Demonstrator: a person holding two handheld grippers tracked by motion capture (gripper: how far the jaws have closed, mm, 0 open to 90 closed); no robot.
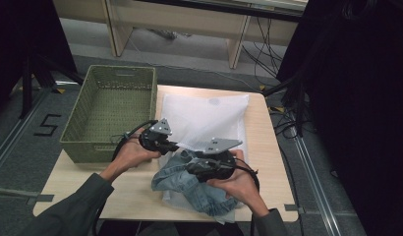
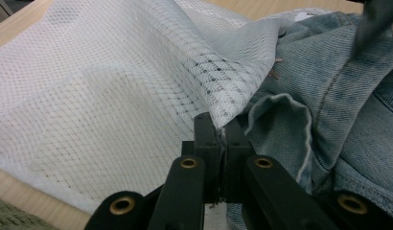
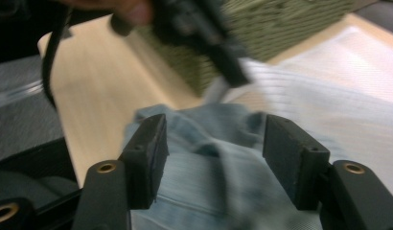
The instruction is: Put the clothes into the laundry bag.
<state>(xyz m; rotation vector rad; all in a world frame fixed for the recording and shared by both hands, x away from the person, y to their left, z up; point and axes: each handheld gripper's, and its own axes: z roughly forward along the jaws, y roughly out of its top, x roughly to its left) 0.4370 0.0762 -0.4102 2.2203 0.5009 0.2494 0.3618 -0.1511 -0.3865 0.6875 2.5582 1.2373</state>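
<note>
The mesh bag (image 2: 137, 86) edge is pinched by the left claw (image 2: 222, 132); the right claw (image 3: 213, 158), jaws apart, straddles denim jeans (image 3: 204, 191), judged partly inserted, at the counter's (image 1: 135, 191) 6 o'clock.

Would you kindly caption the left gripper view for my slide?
Left gripper pinching the white mesh bag's edge beside crumpled denim.

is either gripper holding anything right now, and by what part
The left gripper is shut on the edge of the white mesh laundry bag, lifting it beside the crumpled light-blue denim garment. The right gripper is open over the denim, holding nothing.
</note>
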